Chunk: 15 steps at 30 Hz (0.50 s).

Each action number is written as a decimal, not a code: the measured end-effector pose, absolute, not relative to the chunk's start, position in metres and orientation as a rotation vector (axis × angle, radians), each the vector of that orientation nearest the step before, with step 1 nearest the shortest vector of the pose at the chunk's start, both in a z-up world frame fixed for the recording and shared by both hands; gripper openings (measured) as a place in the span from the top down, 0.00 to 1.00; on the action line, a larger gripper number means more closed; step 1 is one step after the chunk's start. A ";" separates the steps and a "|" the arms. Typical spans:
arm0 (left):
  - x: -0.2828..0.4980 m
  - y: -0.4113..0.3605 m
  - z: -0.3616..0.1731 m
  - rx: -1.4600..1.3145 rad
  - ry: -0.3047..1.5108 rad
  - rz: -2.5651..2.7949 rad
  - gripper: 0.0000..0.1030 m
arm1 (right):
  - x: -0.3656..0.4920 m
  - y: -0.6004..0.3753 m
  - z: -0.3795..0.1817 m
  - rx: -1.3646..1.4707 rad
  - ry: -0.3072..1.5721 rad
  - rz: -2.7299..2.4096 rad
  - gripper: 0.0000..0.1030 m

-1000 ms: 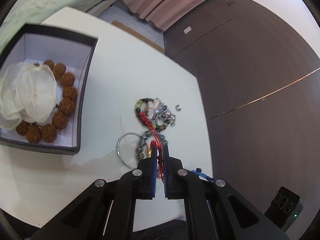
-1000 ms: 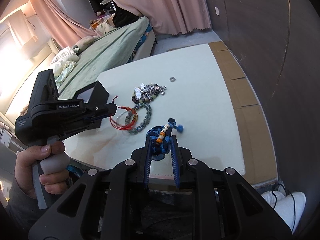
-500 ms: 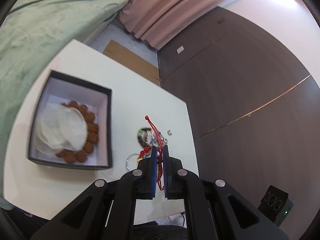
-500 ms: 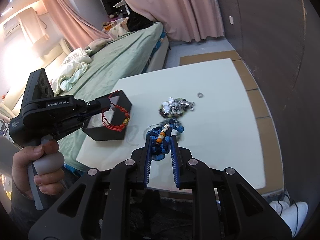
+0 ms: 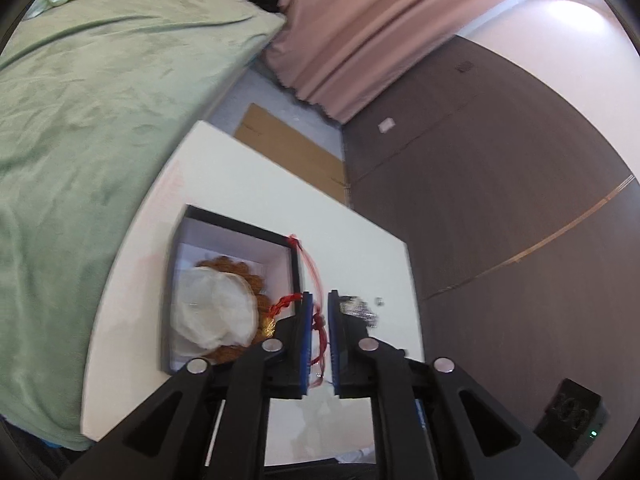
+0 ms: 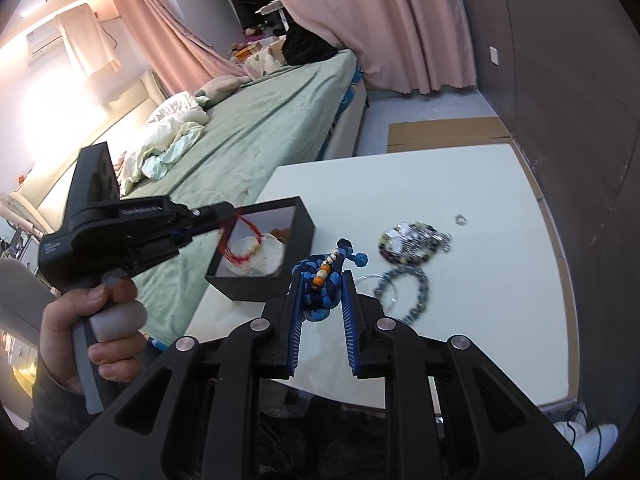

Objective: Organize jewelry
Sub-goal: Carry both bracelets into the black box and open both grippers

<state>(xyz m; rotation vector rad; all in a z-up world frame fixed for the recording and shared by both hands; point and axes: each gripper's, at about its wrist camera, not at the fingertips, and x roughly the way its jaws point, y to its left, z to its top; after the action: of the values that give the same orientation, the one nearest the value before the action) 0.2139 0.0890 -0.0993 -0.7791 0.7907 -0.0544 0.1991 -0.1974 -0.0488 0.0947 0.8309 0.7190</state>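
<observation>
My left gripper [image 5: 319, 300] is shut on a red cord bracelet [image 5: 310, 268] and holds it in the air over the right edge of the black jewelry box [image 5: 294, 264]. In the right wrist view the left gripper [image 6: 230, 216] hangs the red bracelet [image 6: 240, 246] above the box [image 6: 260, 280]. The box holds a white flower [image 5: 214, 312] and a brown bead bracelet [image 5: 240, 270]. My right gripper [image 6: 320, 280] is shut on a blue braided bracelet [image 6: 320, 284] with pale and orange beads, above the table.
On the white table [image 6: 460, 184] lie a pile of silver and dark beaded jewelry [image 6: 412, 240], a bead bracelet with a metal bangle [image 6: 404, 292] and a small ring [image 6: 461, 220]. A green bed [image 6: 256, 136] borders the table's left. A dark wall is to the right.
My left gripper has lifted the red bracelet off the pile and carried it left, up over the black box. My right gripper has risen with the blue bracelet.
</observation>
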 end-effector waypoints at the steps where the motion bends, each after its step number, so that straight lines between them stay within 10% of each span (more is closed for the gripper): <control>1: 0.213 0.092 -0.100 -0.785 0.787 -0.049 0.78 | 0.199 -0.194 -0.048 0.093 0.829 0.723 0.81; 5: 0.204 0.101 -0.101 -0.779 0.768 -0.022 0.52 | 0.202 -0.176 -0.042 0.084 0.820 0.744 0.81; 15: 0.186 0.127 -0.095 -0.754 0.756 0.006 0.36 | 0.210 -0.124 -0.034 0.085 0.804 0.804 0.81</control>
<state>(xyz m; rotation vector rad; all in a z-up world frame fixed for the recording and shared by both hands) 0.1864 0.1270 -0.0954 -0.7539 0.7564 0.0061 0.2101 -0.1243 -0.0344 0.0854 0.8040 0.8040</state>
